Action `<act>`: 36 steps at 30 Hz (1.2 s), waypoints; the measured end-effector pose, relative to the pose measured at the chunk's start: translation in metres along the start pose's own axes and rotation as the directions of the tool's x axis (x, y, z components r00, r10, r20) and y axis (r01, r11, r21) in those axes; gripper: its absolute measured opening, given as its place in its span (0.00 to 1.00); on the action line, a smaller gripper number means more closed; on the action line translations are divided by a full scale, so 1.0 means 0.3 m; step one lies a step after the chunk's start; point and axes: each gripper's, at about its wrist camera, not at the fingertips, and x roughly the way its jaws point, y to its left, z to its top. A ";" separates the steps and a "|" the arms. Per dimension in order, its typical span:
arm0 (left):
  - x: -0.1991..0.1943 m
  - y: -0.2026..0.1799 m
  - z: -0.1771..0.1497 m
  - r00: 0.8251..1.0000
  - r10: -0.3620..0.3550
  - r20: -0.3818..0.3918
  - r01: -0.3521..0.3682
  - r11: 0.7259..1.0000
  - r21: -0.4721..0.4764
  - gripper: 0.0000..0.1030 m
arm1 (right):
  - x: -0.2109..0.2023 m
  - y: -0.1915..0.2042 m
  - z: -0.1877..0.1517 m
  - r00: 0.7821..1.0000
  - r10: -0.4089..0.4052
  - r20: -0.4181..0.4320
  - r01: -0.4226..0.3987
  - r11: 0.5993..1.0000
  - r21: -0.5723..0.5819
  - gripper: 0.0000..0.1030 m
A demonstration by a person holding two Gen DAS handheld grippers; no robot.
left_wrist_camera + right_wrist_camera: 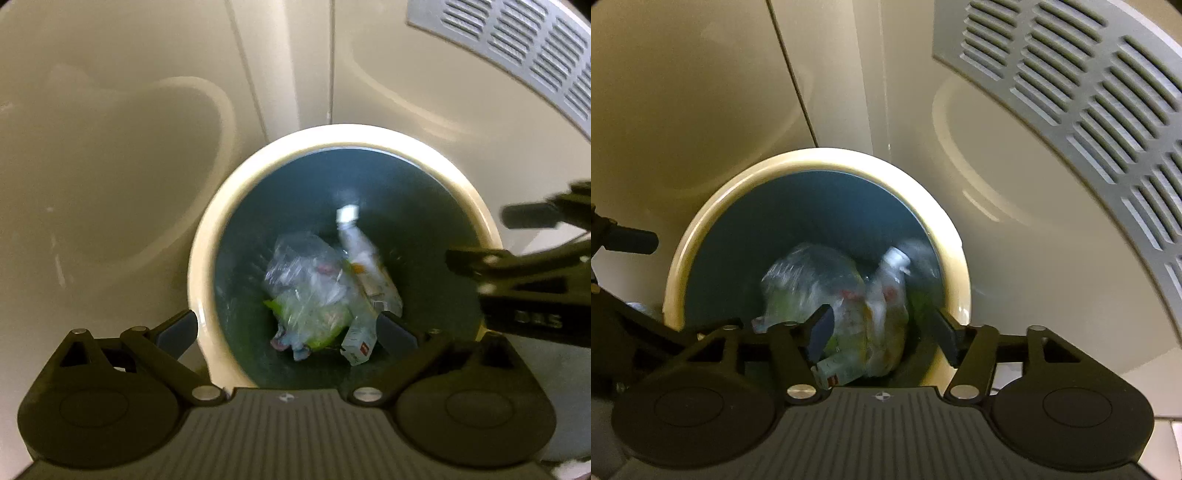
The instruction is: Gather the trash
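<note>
A round bin with a cream rim (207,258) (687,251) and a dark teal inside stands right below both grippers. In it lie a clear plastic bag of green and mixed scraps (306,291) (809,280), a blurred white tube with a cap (354,243) (894,266) and a small white carton (360,347) (831,373). My left gripper (288,332) hangs over the bin's near edge, jaws wide open and empty. My right gripper (882,334) is open above the trash, its pads touching nothing. Each gripper shows at the side of the other's view.
Cream panels with rounded recesses (110,166) stand behind the bin. A grey slotted vent grille (517,48) (1071,110) curves along the upper right. A strip of pale tiled floor (1171,435) shows at the lower right.
</note>
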 end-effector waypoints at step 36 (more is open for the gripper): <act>-0.544 0.023 -0.320 0.963 0.102 0.249 -0.062 0.985 -0.163 1.00 | -0.631 0.110 -0.244 0.958 0.031 0.286 -0.033 0.999 0.002 0.94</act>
